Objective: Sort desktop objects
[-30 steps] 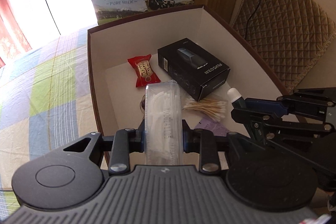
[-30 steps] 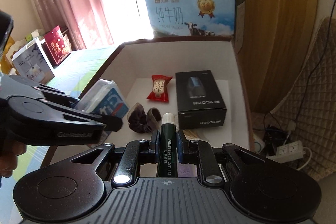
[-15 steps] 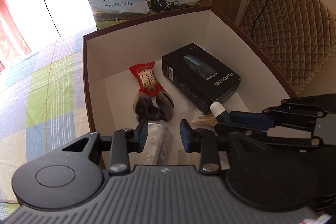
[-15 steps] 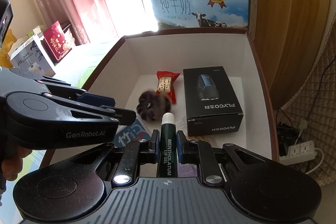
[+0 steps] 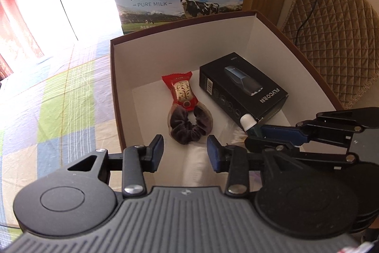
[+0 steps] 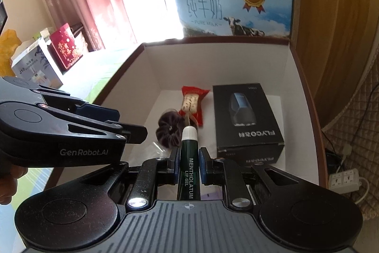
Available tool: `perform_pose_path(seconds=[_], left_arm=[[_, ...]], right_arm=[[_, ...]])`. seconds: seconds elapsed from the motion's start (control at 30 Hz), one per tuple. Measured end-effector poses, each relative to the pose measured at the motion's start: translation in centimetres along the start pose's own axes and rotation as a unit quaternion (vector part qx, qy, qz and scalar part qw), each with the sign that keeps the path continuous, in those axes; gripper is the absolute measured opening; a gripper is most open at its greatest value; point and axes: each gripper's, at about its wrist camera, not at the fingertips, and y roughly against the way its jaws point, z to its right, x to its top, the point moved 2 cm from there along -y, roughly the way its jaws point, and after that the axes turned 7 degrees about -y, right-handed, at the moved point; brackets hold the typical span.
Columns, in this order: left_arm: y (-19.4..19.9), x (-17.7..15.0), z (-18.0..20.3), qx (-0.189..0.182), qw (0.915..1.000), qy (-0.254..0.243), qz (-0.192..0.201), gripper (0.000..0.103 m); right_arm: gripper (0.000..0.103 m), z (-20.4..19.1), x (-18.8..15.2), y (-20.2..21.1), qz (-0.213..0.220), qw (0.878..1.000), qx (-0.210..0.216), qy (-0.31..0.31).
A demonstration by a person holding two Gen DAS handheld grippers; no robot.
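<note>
So the right gripper has its fingers clamped on the lip gel tube, dark green with a white cap, held around mid-body with the cap poking out forward over the open box. In the right wrist view it sits dead centre, low in the frame, hovering above the brown scrunchie.

The tube looks like a light, stiff plastic thing, smooth and round, so I'd guess it can roll or twist between flat pads. The mid-body hold looks like the right call; grabbing the cap risks popping it off.

The left gripper has just been opening, and its fingers now stand apart with nothing pressed between them. Below the gap there's something pale and blurry on the box floor; can't tell what it is.

Already in the box: a red snack packet and a black shaver box in the middle of the frame, plus the scrunchie, which is soft and squashy, so easy to pinch anywhere.
</note>
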Motion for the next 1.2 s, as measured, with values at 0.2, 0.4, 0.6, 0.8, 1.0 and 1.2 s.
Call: perform_pose_path(seconds=[0.2,0.4,0.6,0.8,1.0,1.2], left_arm=[[0.7,-0.1,-0.4,0.008,0.9999,0.005,0.009,0.041],[2.3,-0.7,-1.0,0.012,0.9996,0.02,0.019,0.054],[5.6,-1.9,-1.3,0.026,0.9983,0.022,0.048,0.075],[9.2,-4.3,-1.4,0.044,0.9961,0.033,0.069,0.089],[12.1,-7.6,-1.3,0.065,0.9944,0.042,0.072,0.094],[14.9,-10.3,-1.0,0.076,0.9928,0.054,0.076,0.098]], right_arm=[[0.038,0.1,0.2,1.1,0.03,1.0,0.002,-0.006],[0.072,0.3,-0.1,3.8,0.041,0.999,0.01,-0.023],[0.1,-0.5,-1.4,7.6,0.064,0.997,0.01,-0.03],[0.101,-1.9,-3.2,10.9,0.077,0.997,-0.029,-0.014],[0.101,-2.5,-5.2,13.1,0.075,0.997,-0.029,-0.021],[0.101,-3.8,-7.2,14.9,0.067,0.997,-0.045,-0.008]])
